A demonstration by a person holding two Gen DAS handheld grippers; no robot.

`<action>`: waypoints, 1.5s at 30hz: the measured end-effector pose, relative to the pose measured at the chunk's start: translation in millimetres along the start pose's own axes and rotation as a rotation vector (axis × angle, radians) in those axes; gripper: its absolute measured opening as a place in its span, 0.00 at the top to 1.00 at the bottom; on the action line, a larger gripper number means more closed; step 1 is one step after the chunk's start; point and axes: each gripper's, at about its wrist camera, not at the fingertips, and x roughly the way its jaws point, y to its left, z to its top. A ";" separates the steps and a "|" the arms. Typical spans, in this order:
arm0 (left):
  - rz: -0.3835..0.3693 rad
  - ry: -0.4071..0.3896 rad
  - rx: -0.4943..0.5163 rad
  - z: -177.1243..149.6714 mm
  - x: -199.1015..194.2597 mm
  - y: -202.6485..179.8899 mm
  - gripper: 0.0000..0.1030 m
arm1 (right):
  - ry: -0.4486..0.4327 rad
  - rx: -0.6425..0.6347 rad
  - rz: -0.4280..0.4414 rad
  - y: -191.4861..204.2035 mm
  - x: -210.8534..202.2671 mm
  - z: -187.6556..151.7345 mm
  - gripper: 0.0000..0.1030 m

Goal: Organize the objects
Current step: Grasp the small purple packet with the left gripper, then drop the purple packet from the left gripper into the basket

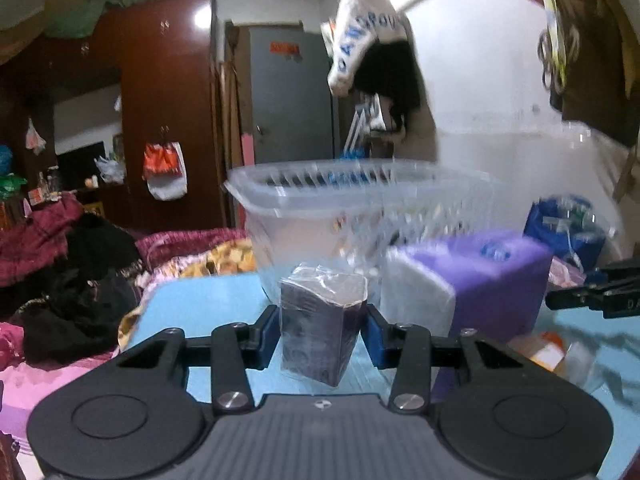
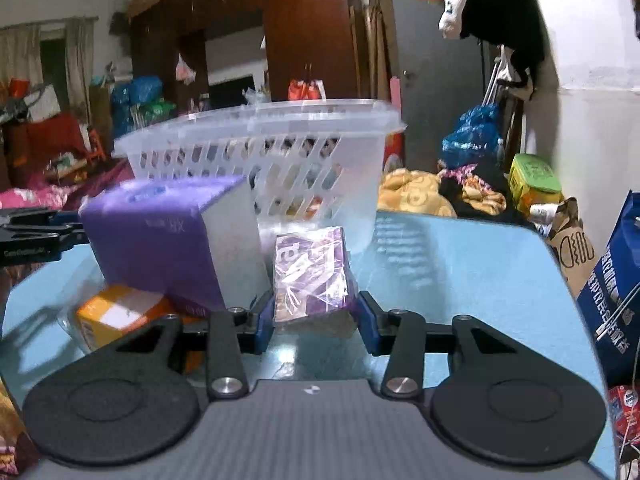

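Two hand-held grippers, left (image 1: 322,330) and right (image 2: 316,320), apparently each on a wrapped pack.

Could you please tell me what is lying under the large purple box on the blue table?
An orange-and-white carton lies under the large purple box, which leans tilted on it. Only the carton's near end shows; the rest is covered.

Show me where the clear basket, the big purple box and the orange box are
clear basket (image 2: 316,176), right wrist view, slotted front wall.
big purple box (image 2: 148,248), right wrist view, purple front face.
orange box (image 2: 116,314), right wrist view, top face.
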 end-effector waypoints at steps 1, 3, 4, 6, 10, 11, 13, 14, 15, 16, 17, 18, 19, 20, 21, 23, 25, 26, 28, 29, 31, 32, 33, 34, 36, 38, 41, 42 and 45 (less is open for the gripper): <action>-0.001 -0.023 -0.006 3.8 -6.6 1.0 0.54 | -0.015 0.001 -0.002 0.7 -4.9 2.4 0.55; -0.013 -0.079 -0.027 18.9 -22.2 3.4 0.54 | -0.057 -0.004 -0.005 1.8 -17.3 12.3 0.55; -0.027 -0.103 -0.034 28.8 -27.9 4.9 0.54 | -0.079 -0.008 -0.007 3.2 -22.5 18.6 0.55; -0.046 -0.143 -0.026 54.5 -36.2 3.2 0.54 | -0.125 -0.024 -0.016 6.2 -31.7 39.0 0.55; -0.069 -0.154 -0.019 108.5 -23.6 -2.2 0.54 | -0.201 -0.077 -0.060 17.6 -31.9 87.9 0.56; -0.060 -0.146 -0.014 120.1 -15.0 -4.4 0.54 | -0.199 -0.087 -0.078 20.2 -26.0 100.7 0.56; -0.029 -0.099 -0.007 140.3 11.5 -9.2 0.54 | -0.176 -0.103 -0.104 24.0 -8.4 121.5 0.56; -0.021 -0.074 -0.007 143.5 22.5 -10.9 0.54 | -0.145 -0.107 -0.125 25.2 4.7 130.7 0.56; -0.008 -0.036 -0.003 148.0 38.8 -12.7 0.54 | -0.107 -0.096 -0.124 24.3 19.0 138.0 0.56; 0.007 -0.001 -0.010 149.0 51.0 -13.2 0.54 | -0.063 -0.089 -0.122 23.7 34.2 143.1 0.56; 0.011 0.042 -0.015 149.6 64.5 -14.0 0.54 | -0.023 -0.090 -0.130 22.6 47.3 144.6 0.56; 0.007 0.078 -0.017 148.5 77.3 -15.2 0.54 | 0.011 -0.084 -0.137 21.8 60.6 146.6 0.56; 0.012 0.101 -0.013 147.0 86.2 -16.2 0.54 | 0.035 -0.076 -0.133 20.1 69.9 147.5 0.56; 0.020 0.116 -0.011 145.4 92.6 -16.7 0.54 | 0.059 -0.066 -0.128 18.6 79.0 148.1 0.56; 0.023 0.127 -0.014 143.3 98.1 -16.9 0.54 | 0.074 -0.058 -0.123 16.2 84.7 147.2 0.56; 0.024 0.141 -0.024 140.7 105.1 -14.5 0.54 | 0.090 -0.042 -0.124 13.3 94.2 147.6 0.56; 0.030 0.146 -0.027 138.9 108.1 -10.4 0.54 | 0.095 -0.019 -0.109 8.8 98.4 147.8 0.56; 0.029 0.155 -0.031 137.9 109.8 -8.2 0.54 | 0.097 -0.019 -0.105 8.4 100.7 148.3 0.56; 0.034 0.167 -0.035 136.4 113.8 -6.7 0.54 | 0.107 -0.020 -0.107 8.9 98.7 143.8 0.56; 0.036 0.171 -0.037 135.8 114.2 -4.1 0.54 | 0.112 -0.024 -0.111 9.7 99.8 144.3 0.56; 0.039 0.186 -0.044 133.8 117.4 -2.7 0.54 | 0.124 -0.026 -0.113 11.4 100.4 143.5 0.56; 0.042 0.193 -0.045 132.6 118.6 -3.3 0.54 | 0.130 -0.025 -0.115 11.7 101.5 143.2 0.56; 0.042 0.197 -0.044 131.8 120.3 -3.4 0.54 | 0.136 -0.024 -0.117 11.0 102.3 143.9 0.56; 0.043 0.201 -0.042 131.3 120.9 -5.8 0.54 | 0.144 -0.023 -0.115 10.0 104.3 144.0 0.56; 0.048 0.215 -0.042 130.0 126.0 -5.4 0.54 | 0.159 -0.027 -0.119 8.8 108.0 142.7 0.55; 0.035 0.214 -0.027 127.6 127.9 -6.1 0.52 | 0.162 -0.033 -0.118 7.9 108.9 142.3 0.55; 0.037 0.167 -0.002 124.3 123.0 -7.2 0.16 | 0.136 -0.024 -0.120 7.6 102.6 145.2 0.36; 0.029 0.143 -0.010 124.5 118.0 -6.5 0.15 | 0.111 -0.040 -0.121 8.9 96.7 145.1 0.19; -0.017 0.048 -0.018 122.0 89.3 -4.1 0.15 | 0.020 -0.058 -0.113 12.6 68.5 139.9 0.01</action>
